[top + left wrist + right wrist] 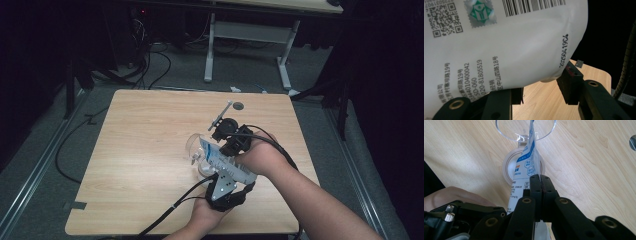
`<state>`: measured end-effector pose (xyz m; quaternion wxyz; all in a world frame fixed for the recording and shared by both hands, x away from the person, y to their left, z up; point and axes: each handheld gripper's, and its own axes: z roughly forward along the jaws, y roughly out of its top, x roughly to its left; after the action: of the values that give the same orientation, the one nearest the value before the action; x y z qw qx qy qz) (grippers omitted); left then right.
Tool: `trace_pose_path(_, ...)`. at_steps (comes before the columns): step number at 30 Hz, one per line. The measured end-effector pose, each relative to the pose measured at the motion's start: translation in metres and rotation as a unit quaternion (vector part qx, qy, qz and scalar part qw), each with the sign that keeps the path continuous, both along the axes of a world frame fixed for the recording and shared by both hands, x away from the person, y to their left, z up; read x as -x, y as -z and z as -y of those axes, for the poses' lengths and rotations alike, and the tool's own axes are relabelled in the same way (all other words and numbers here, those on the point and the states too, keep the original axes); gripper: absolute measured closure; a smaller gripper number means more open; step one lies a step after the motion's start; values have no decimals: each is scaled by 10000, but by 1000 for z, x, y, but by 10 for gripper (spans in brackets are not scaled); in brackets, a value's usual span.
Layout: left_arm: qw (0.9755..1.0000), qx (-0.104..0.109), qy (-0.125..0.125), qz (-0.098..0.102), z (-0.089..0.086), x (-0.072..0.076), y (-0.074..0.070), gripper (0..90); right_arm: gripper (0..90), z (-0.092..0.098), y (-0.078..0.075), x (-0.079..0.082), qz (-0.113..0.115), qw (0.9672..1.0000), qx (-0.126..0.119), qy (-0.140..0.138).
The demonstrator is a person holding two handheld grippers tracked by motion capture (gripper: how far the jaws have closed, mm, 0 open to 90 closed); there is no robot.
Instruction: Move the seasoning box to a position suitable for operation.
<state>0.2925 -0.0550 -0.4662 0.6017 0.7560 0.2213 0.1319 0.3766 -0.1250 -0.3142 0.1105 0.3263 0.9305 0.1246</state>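
Left tongs (541, 85) clamped halfway on the fat bottom end of a white printed pouch (511, 50), one pad against its date-stamped edge, the other tucked beneath the bulge. Right tongs (540, 182) pressed fully together on the pouch's thin flat seam. Pouch held clear of the table (140, 165) between the two, right of centre and towards the near edge, tilted, with its narrow blue-printed end reaching over the rim of a clear stemmed glass (194, 145). Glass seemingly upright on the wood, its round foot showing directly beneath the pouch in the right gripper view.

Judged to be the pouring step: pouch lined up with the glass, nothing visibly running out, and impossible to tell whether the upper corner is open. Next move likely to call for raising the bottom end with the left tongs while keeping the tip steady inside the rim with the right, gently enough not to knock the light glass over.

Both hands, right (260, 157) and left (205, 215), crowded close around the glass, cables trailing off the near edge. Small dark disc (238, 106) near the far edge, well apart. Beyond the table, a white desk frame (247, 32) and loose floor cables (150, 65), none in the way.
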Motion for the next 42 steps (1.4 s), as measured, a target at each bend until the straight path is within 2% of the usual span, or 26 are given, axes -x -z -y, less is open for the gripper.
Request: trace_pose_path(42,9999,104,-46,-34,0,-1,0,591,900,-5,2,-3,22,9999,90,-64)
